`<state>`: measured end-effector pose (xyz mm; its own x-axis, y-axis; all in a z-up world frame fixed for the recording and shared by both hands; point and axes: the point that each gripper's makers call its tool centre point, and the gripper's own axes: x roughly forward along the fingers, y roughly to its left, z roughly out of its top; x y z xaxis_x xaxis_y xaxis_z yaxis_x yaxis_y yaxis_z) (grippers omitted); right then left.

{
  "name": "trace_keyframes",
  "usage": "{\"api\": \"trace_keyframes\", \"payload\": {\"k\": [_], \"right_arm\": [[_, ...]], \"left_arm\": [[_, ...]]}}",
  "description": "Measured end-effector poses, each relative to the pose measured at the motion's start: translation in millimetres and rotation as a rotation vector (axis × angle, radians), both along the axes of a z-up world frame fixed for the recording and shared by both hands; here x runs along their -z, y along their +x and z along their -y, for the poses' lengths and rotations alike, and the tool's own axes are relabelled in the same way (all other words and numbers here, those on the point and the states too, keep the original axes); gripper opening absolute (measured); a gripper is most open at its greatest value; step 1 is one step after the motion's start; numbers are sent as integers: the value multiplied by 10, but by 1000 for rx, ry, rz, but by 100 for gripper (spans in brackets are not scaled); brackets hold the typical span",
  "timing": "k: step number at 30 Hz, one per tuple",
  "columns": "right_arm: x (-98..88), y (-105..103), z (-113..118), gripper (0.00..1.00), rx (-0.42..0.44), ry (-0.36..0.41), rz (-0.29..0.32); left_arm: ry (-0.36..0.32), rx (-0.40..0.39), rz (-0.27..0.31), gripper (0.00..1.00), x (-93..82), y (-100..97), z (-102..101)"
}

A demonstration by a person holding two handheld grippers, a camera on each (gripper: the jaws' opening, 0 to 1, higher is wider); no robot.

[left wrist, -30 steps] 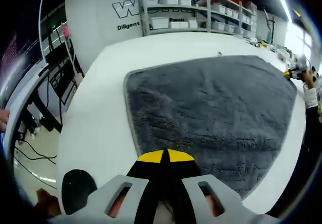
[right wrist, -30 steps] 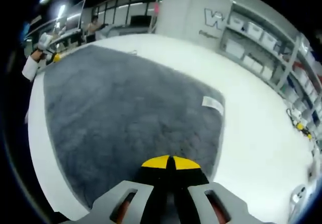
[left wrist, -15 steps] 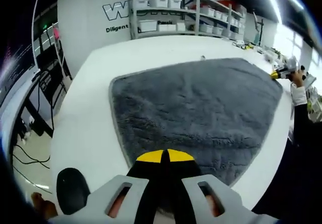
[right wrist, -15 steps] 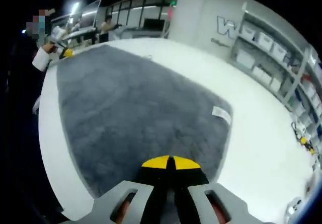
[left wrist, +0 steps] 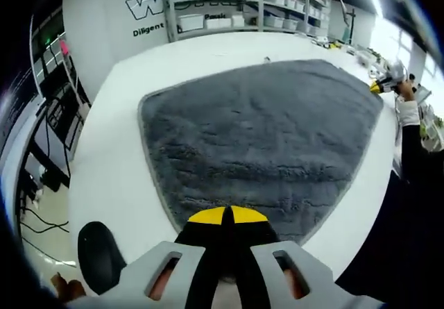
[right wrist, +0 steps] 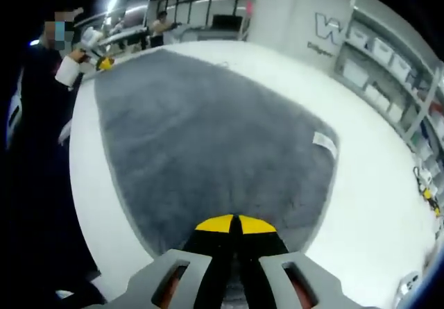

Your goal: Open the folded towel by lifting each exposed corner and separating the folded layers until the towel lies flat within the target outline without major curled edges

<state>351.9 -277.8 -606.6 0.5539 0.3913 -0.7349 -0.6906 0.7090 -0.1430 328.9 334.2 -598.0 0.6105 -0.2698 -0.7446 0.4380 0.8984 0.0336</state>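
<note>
In the left gripper view, the left hand-held gripper (left wrist: 223, 215) rose from the bottom with its yellow-tipped jaws pressed together, nothing visibly between them. Just beyond the tips lay the grey towel (left wrist: 263, 128), spread open and flat on the white counter (left wrist: 111, 177), its near corner just under the jaws. On the far right, past the towel's far corner, the other hand-held gripper (left wrist: 386, 81) was held by a person's sleeve (left wrist: 408, 113). Behind the counter stood shelves (left wrist: 229, 3) with white bins against a wall with lettering. A dark round object (left wrist: 99, 255) sat at the near left edge of the counter.

In the right gripper view, the right hand-held gripper (right wrist: 237, 223) also had its yellow tips closed on each other, with the towel (right wrist: 208, 142) reaching up to them. A small white label (right wrist: 324, 142) stuck out at the towel's right edge. At the far left, the left hand-held gripper (right wrist: 98, 52) hovered near the towel's far corner. Shelves (right wrist: 388, 66) ran along the right.
</note>
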Motion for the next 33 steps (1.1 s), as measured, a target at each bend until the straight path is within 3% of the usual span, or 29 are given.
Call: {"api": "trace_keyframes", "payload": {"k": [10,33], "right_arm": [[21,25,46,0,16,21,-9],[16,21,199,0,29,39,-6]], "left_arm": [[-4,-12,-42,0,71,-66,-18],[12,-74,-54,0,72,-144,-91]]}}
